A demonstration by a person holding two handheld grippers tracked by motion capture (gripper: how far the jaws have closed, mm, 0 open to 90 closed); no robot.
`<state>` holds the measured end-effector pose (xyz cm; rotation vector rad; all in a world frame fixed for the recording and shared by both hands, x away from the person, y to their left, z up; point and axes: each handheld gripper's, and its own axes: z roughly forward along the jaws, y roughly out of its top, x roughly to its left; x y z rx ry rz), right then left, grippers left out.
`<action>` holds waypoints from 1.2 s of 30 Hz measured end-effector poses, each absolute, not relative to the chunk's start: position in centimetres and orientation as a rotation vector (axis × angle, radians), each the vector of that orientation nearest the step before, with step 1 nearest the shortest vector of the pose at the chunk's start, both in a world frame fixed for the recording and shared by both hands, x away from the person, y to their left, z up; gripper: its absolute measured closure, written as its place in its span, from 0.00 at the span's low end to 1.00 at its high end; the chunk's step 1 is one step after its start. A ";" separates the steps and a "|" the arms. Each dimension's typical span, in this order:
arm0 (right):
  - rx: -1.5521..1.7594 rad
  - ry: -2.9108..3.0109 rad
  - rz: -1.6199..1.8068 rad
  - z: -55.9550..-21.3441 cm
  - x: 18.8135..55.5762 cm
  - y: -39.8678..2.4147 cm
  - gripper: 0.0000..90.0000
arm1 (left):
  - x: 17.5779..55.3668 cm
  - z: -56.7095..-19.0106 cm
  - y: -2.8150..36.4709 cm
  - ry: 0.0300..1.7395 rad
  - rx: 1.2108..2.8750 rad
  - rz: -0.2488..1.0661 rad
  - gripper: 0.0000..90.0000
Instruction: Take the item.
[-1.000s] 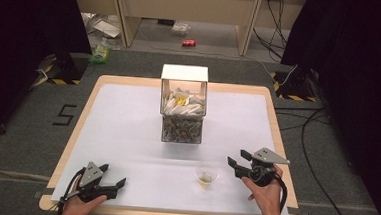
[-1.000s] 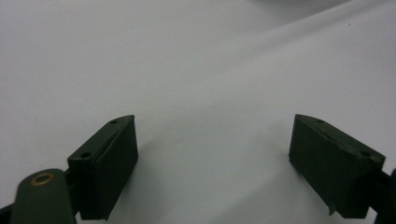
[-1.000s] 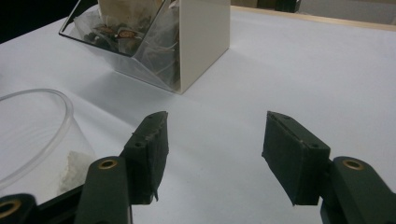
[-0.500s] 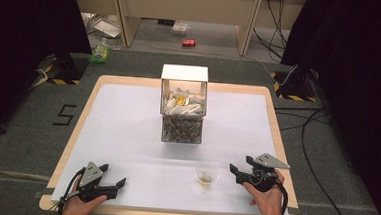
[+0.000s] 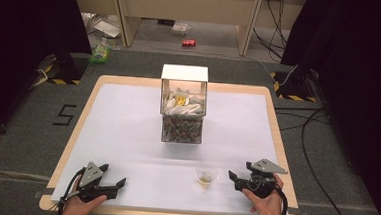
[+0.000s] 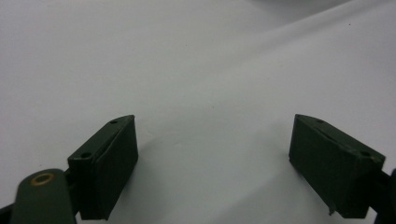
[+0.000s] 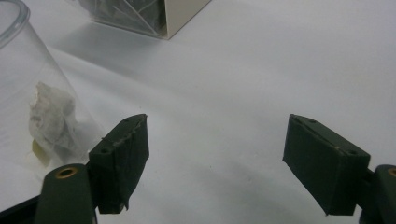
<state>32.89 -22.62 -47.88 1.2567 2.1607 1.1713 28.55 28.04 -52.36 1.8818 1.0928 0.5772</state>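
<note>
Left tongs (image 6: 212,163) wide | right tongs (image 7: 215,163) wide, beside clear cup (image 5: 206,175) | box (image 5: 183,105) mid-table

White tabletop (image 5: 127,123) with light wood edge; clear cup (image 5: 206,174) holding white crumple; white-topped clear box (image 5: 182,104), yellow bit inside; black grippers; red can (image 5: 188,43) far on grey floor.

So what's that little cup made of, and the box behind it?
The cup looks like clear, shiny plastic: you can see the crumpled white scrap inside right through its wall. The box seems to have see-through plastic or glass sides, since its contents show, with plain cream panels; I can't tell which material.
</note>
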 end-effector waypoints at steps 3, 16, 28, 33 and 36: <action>1.259 2.159 1.158 -48.0 32.5 -22.6 0.23 | 28.6 -52.4 28.0 1.093 1.882 0.577 0.17; 1.251 2.175 1.099 -48.7 30.3 -23.6 0.22 | 28.6 -52.4 28.1 1.092 1.883 0.577 0.16; 1.266 2.171 1.083 -49.2 28.9 -24.5 0.18 | 28.6 -52.4 28.1 1.093 1.883 0.577 0.16; 1.261 2.180 1.065 -49.4 28.4 -24.7 0.18 | 28.6 -52.4 28.0 1.093 1.882 0.577 0.16; 1.267 2.180 1.065 -49.4 28.2 -24.8 0.18 | 28.6 -52.4 28.0 1.093 1.883 0.577 0.17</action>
